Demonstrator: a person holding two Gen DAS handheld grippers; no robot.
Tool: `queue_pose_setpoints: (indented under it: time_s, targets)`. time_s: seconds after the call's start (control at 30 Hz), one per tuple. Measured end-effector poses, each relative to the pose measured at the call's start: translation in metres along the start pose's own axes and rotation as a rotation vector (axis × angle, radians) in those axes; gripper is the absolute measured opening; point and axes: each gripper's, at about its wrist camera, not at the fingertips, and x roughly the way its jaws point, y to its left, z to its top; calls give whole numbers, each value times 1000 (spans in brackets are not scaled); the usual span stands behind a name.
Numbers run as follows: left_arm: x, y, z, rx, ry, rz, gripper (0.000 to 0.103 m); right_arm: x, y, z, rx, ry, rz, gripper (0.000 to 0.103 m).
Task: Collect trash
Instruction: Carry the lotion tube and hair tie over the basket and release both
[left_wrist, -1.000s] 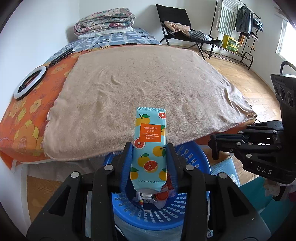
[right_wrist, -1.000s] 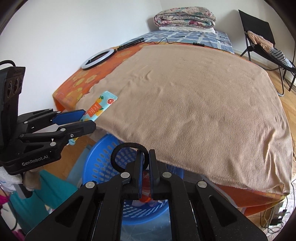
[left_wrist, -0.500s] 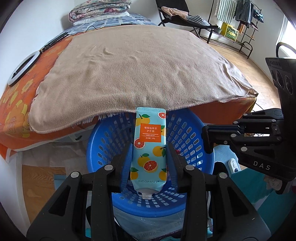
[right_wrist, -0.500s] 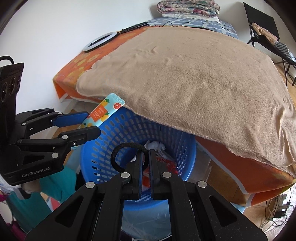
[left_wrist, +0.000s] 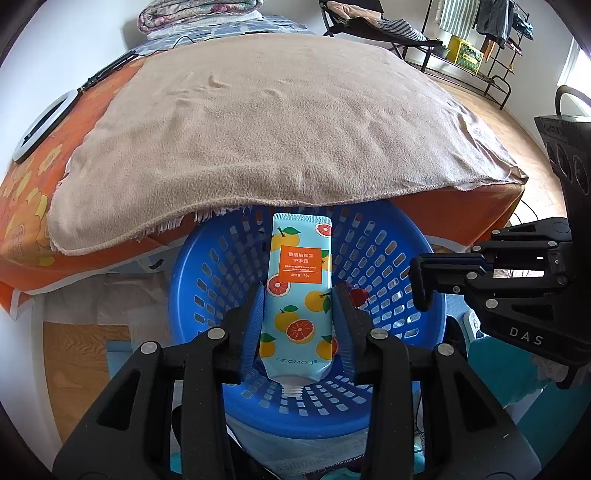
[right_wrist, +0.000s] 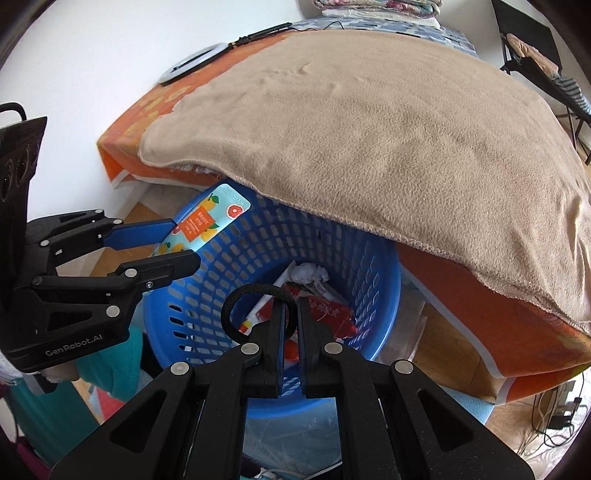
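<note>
Seen from the left wrist, the left tongs (left_wrist: 298, 325) clamp a hand-cream tube (left_wrist: 298, 291) by its sides, cap end toward the camera, above the blue basket (left_wrist: 192, 295). A tan blanket (left_wrist: 277, 122) on the bed hides the basket's far rim. At right, the right tongs (left_wrist: 419, 282) show only side-on.

From the right wrist, the right tongs are closed on a black loop (right_wrist: 255, 295) — what it is stays unclear. Crumpled paper (right_wrist: 308, 274) and a red wrapper (right_wrist: 328, 314) lie in the basket, partly hidden.
</note>
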Motion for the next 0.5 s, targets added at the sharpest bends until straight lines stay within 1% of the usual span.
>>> queue_pose_setpoints:
  time_s: [0.27, 0.33, 0.4, 0.5]
  targets:
    - [6, 9, -1, -26, 25, 17, 37, 7, -3, 0, 13, 32, -4, 5]
    - [7, 10, -1, -28, 29, 20, 37, 8, -4, 0, 20, 34, -2, 12]
    - [7, 10, -1, -26, 29, 24, 38, 8, -5, 0, 28, 31, 4, 24]
    - [5, 10, -1, -25, 17, 31, 58, 7, -6, 0, 30, 28, -1, 33]
